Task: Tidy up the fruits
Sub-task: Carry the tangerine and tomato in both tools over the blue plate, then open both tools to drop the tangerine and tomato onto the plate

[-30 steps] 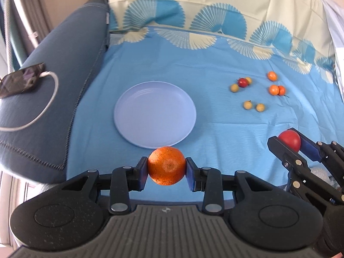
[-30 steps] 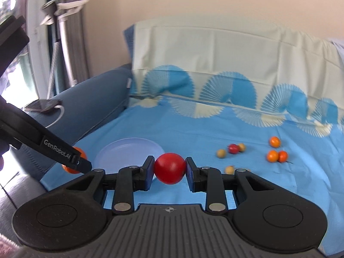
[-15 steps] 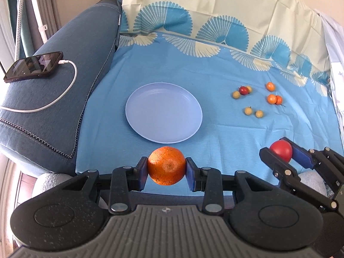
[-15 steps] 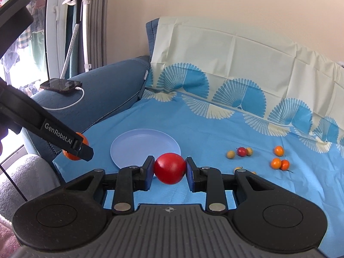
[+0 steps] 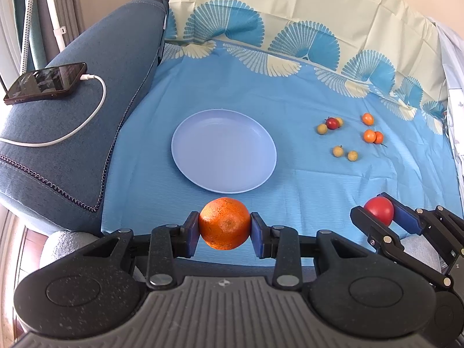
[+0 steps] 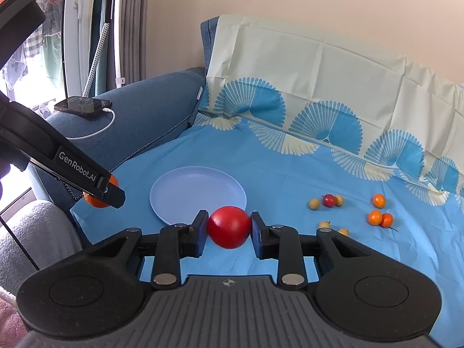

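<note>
left claw (image 5: 224, 229) clenched on orange (image 5: 224, 222), dimpled end facing camera, right claw (image 6: 229, 229) clamping tomato (image 6: 229, 226), both round, no long axis, plate (image 5: 223, 150) just beyond

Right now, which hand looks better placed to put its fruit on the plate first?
Probably the left. Its gripper holds the orange just short of the plate's near rim, while the right gripper holds its tomato further off to the side.

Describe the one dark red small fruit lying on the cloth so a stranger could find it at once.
Start at the pale blue plate on the blue cloth and look right to the scattered small fruits. In the nearest cluster, the small red fruit lies between two yellowish ones; it is the only dark red fruit there, the rest being yellowish or orange.
</note>
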A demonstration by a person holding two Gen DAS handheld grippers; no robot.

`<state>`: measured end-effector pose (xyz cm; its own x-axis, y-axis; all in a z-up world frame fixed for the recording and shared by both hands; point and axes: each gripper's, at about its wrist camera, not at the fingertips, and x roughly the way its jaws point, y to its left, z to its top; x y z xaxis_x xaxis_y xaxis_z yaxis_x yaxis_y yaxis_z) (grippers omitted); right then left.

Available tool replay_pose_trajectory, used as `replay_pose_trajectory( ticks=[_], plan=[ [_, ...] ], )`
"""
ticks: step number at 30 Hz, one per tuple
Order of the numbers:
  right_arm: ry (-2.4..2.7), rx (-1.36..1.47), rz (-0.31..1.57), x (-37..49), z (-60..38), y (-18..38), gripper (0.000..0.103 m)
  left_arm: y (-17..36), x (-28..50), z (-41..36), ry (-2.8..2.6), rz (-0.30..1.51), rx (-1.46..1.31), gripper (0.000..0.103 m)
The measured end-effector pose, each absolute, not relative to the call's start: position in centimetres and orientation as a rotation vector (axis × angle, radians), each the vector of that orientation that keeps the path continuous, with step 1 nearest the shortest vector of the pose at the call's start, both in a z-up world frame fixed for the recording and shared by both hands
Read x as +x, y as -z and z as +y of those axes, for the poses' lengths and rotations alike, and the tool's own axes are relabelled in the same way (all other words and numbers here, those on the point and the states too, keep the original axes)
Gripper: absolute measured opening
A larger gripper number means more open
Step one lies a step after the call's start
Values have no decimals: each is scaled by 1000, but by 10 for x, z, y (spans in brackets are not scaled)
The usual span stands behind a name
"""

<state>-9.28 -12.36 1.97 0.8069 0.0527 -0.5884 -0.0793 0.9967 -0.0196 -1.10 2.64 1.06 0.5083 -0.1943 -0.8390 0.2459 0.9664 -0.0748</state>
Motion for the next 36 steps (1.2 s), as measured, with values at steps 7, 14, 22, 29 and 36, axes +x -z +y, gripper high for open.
replay_pose_trajectory(
  ticks=[7, 14, 22, 29, 36],
  plan=[
    [-72, -40, 641, -88, -124, -17, 32, -6, -5, 28, 264, 1015, 57, 40],
    [-70, -37, 658, -83, -125, -12, 32, -1, 3, 28, 256, 1021, 56, 40],
    [-70, -39, 683, -61, -126, -4, 32, 6, 32, 34, 235, 1022, 48, 40],
    [-96, -19, 722, -17, -125, 16, 32, 30, 82, 25, 235, 1044, 78, 40],
    [-127, -22, 780, 45, -110, 48, 32, 65, 139, 8, 222, 1075, 103, 40]
  ],
)
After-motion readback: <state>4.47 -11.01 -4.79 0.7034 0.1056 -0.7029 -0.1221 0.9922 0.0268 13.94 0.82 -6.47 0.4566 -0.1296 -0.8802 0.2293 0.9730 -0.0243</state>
